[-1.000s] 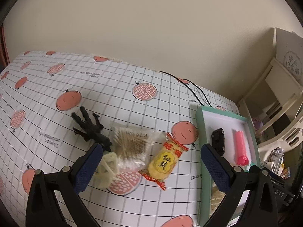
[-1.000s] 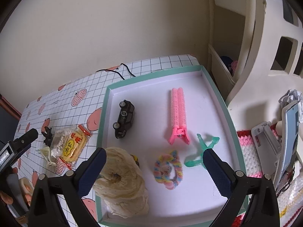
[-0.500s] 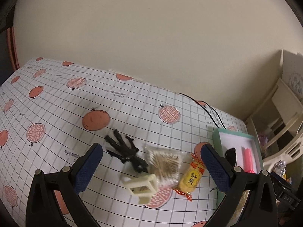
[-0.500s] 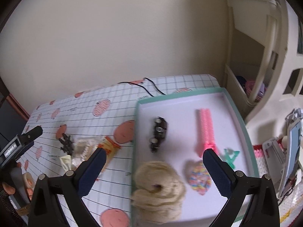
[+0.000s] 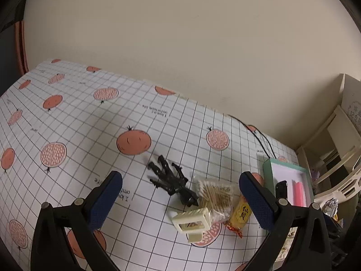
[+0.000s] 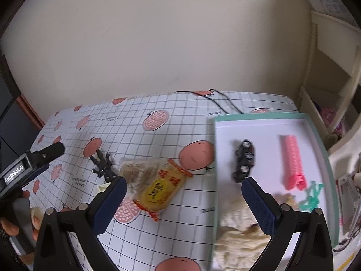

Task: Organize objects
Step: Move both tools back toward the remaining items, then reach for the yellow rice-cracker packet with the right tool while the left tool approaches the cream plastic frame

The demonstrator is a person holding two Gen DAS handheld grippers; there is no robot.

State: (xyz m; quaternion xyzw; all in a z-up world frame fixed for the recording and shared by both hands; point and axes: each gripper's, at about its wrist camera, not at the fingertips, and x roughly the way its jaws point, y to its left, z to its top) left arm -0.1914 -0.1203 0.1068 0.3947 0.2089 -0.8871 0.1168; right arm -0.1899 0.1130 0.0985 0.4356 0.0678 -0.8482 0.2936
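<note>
Grippers spread wide, both empty: left gripper [image 5: 180, 197] above black figure [image 5: 171, 180]; right gripper [image 6: 183, 203] above yellow snack packet [image 6: 161, 187], beside tray [image 6: 325, 153] edge.

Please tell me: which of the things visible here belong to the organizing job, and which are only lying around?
Part of the job:
- black figure
- cotton swab bag
- yellow snack packet
- cream clip
- green tray, holding the toy car, pink clip and cream scrunchie

Only lying around:
- black cable
- cream shelf unit
</note>
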